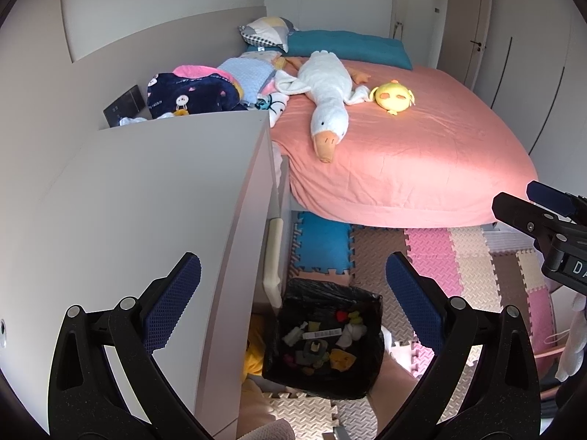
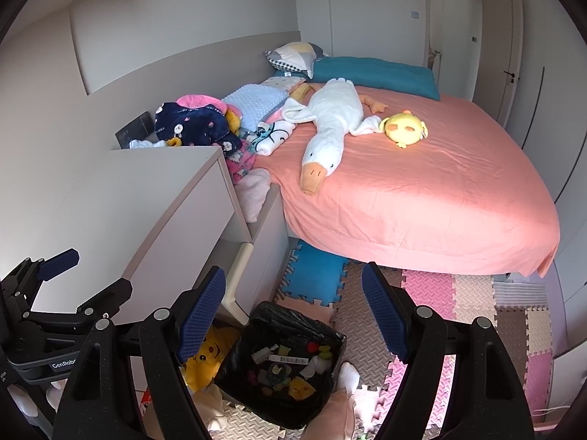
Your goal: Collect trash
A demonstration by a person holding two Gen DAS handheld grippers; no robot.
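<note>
A bin lined with a black bag stands on the foam floor mat beside a white cabinet; it holds several pieces of trash. It also shows in the right wrist view. My left gripper is open and empty, held high above the bin. My right gripper is open and empty, also above the bin. The left gripper shows at the left edge of the right wrist view, and the right gripper at the right edge of the left wrist view.
A white cabinet stands left of the bin. A bed with a pink sheet holds a white goose plush, a yellow chick plush and piled clothes. A yellow plush lies by the bin. Coloured foam tiles cover the floor.
</note>
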